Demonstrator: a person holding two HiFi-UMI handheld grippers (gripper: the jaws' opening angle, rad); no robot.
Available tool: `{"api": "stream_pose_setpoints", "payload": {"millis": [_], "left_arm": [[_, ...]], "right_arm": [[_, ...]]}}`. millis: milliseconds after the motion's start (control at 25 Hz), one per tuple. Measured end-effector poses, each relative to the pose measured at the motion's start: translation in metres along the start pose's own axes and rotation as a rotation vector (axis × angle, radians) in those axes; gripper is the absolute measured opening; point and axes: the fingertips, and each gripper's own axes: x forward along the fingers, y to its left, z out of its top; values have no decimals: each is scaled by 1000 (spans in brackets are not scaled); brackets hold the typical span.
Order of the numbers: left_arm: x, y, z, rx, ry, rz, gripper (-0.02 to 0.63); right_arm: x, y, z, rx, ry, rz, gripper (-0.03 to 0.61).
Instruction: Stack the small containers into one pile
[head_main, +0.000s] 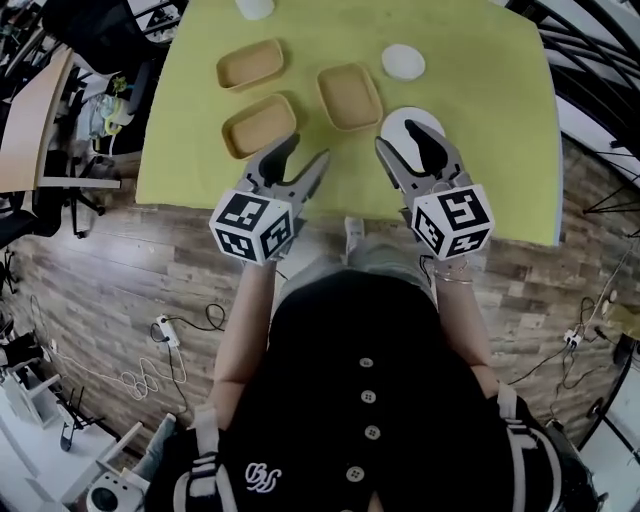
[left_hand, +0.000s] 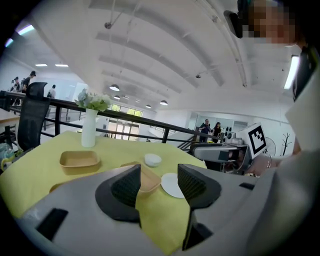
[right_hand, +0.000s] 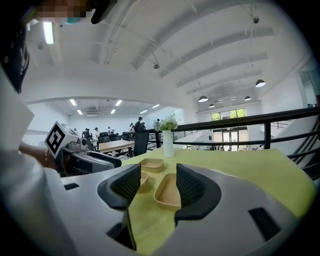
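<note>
Three tan trays sit on the green table (head_main: 480, 90), none stacked.
- Far tray (head_main: 250, 64): back left.
- Near tray (head_main: 259, 125): just in front of it, not touching.
- Right tray (head_main: 349, 96): beside both, turned lengthwise, apart from them.
- In the head view all three show only their bare floors.

Other things:
- A white bowl (head_main: 403, 62) lies behind and to the right of the right tray. I can't read its inside from here, and it could be a lid.
- A white plate (head_main: 405, 116) lies near the right tray's front corner, partly covered by the right gripper (head_main: 399, 137).
- A vase (left_hand: 89, 127) with flowers stands at the table's back edge, and a black railing (right_hand: 250, 122) runs beyond it.

Grippers:
- The left gripper (head_main: 307, 150) hovers over the table's front, close to the near tray. Its jaws are spread and hold nothing. In its own view the gap shows cloth, with the right tray's edge behind one jaw.
- The right gripper hangs over the plate, jaws likewise spread and empty. The right tray lies straight ahead through the gap, and the other two are further off.
- Both marker cubes sit over the wood floor (head_main: 120, 270), just off the table edge.
</note>
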Motion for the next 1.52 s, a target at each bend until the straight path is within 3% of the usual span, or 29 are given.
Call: {"api": "stream_pose_setpoints", "payload": {"millis": [320, 640, 840, 1280, 1520], "left_arm": [[21, 10, -3, -48, 27, 36, 229], [37, 25, -5, -88, 59, 23, 227], [53, 35, -1, -95, 86, -30, 224], [79, 86, 9, -106, 130, -68, 216], [79, 125, 3, -2, 182, -9, 216]], "right_arm": [[18, -12, 2, 8, 5, 62, 230], [23, -26, -4, 42, 3, 19, 215], [34, -31, -10, 64, 35, -2, 209], [68, -31, -15, 77, 98, -44, 196], [78, -32, -26, 83, 129, -49, 190]]}}
